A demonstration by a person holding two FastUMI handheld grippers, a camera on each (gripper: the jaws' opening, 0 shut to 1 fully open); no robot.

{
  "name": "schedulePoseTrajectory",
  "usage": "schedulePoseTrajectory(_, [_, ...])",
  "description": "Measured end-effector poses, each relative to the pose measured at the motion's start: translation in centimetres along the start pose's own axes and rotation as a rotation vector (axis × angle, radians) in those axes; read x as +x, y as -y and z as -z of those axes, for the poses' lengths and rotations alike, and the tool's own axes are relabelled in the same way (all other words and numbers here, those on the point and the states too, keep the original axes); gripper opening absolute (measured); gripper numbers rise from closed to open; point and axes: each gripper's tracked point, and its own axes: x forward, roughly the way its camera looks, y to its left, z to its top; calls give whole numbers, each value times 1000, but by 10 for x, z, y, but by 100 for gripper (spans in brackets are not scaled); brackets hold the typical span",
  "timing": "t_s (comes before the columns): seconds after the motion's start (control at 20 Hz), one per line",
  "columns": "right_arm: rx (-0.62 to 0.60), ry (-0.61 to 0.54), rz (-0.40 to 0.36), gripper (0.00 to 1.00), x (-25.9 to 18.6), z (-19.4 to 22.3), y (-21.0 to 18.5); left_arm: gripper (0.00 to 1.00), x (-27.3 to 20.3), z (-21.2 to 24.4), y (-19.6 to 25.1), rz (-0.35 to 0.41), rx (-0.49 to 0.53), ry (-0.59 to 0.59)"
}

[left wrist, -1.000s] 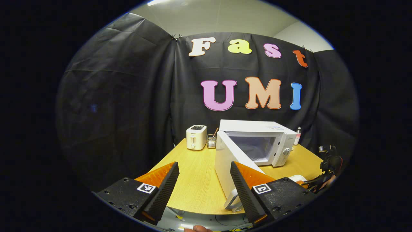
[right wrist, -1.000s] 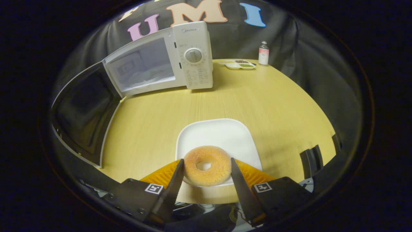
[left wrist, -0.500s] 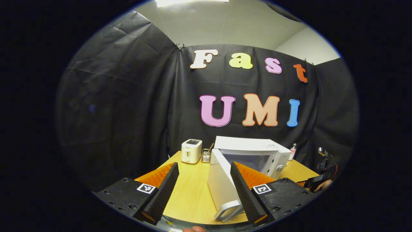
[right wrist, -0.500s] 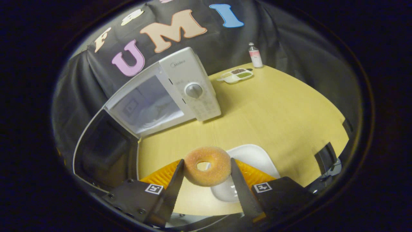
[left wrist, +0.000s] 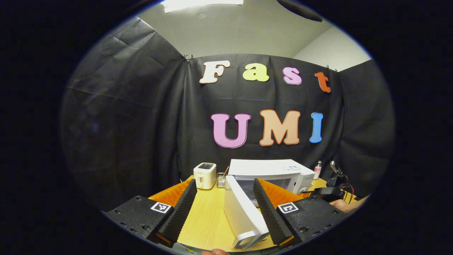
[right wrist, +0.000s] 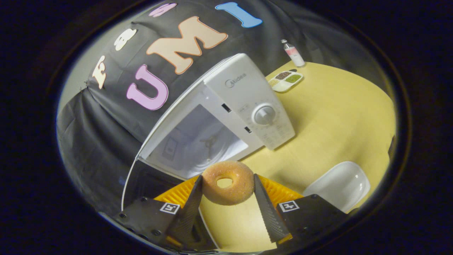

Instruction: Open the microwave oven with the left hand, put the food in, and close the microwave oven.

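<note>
Right gripper view shows our right gripper (right wrist: 226, 198) clamped on a round sugar-dusted doughnut with a hole in the middle (right wrist: 228, 182), one finger pressing each side, so the food hangs in the air in front of the white box-shaped microwave oven (right wrist: 247, 106). We judge this carry is aimed at the oven's lit cavity (right wrist: 198, 141), just beyond the doughnut. The microwave's door (right wrist: 141, 184) stands swung wide on the hinge side, which leaves the mouth free for loading. The white rounded-square plate (right wrist: 339, 184) lies bare on the yellow wooden table (right wrist: 336, 117), off to the control-panel side of the microwave. In the left gripper view our left gripper (left wrist: 224, 209) is spread wide and holds nothing, drawn back near the door's white outer face (left wrist: 240, 212), we think ready to push it closed once the doughnut is inside.
</note>
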Motion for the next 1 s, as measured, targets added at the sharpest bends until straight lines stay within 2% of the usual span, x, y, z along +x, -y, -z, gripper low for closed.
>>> schedulePoseTrajectory(0.05, [13, 11, -7, 80, 9, 2, -9, 89, -2, 0, -1, 2, 1, -3])
schedulePoseTrajectory(0.3, [77, 57, -4, 79, 60, 11, -44, 89, -8, 6, -8, -6, 12, -29])
schedulePoseTrajectory(0.35, [87, 69, -2, 85, 70, 11, -49, 98, -10, 4, -12, -13, 15, -28])
schedulePoseTrajectory(0.4, [89, 78, 1, 85, 78, 11, -53, 89, -13, 4, -15, -19, 14, -29])
schedulePoseTrajectory(0.45, [90, 89, 10, 85, 87, 11, -54, 89, -15, 5, -17, -23, 10, -33])
schedulePoseTrajectory(0.5, [92, 97, 22, 85, 94, 10, -55, 94, -17, 8, -18, -29, 9, -41])
schedulePoseTrajectory(0.6, [112, 118, 37, 85, 106, 5, -55, 94, -22, 11, -27, -47, 14, -55])
schedulePoseTrajectory(0.65, [119, 128, 42, 85, 114, 3, -56, 89, -22, 13, -30, -56, 14, -60])
schedulePoseTrajectory(0.75, [123, 130, 60, 86, 130, 1, -57, 89, -25, 16, -33, -62, 3, -79])
schedulePoseTrajectory(0.8, [130, 137, 62, 86, 136, -1, -60, 94, -27, 18, -34, -65, 2, -89])
schedulePoseTrajectory(0.85, [137, 149, 65, 86, 142, -3, -63, 89, -28, 21, -37, -69, 5, -97])
schedulePoseTrajectory(0.9, [145, 159, 69, 87, 148, -5, -65, 89, -29, 21, -38, -74, 13, -104])
schedulePoseTrajectory(0.95, [152, 164, 69, 87, 153, -6, -69, 94, -30, 20, -40, -78, 22, -105])
schedulePoseTrajectory(1.0, [153, 164, 74, 87, 159, -5, -70, 94, -31, 18, -40, -81, 30, -105])
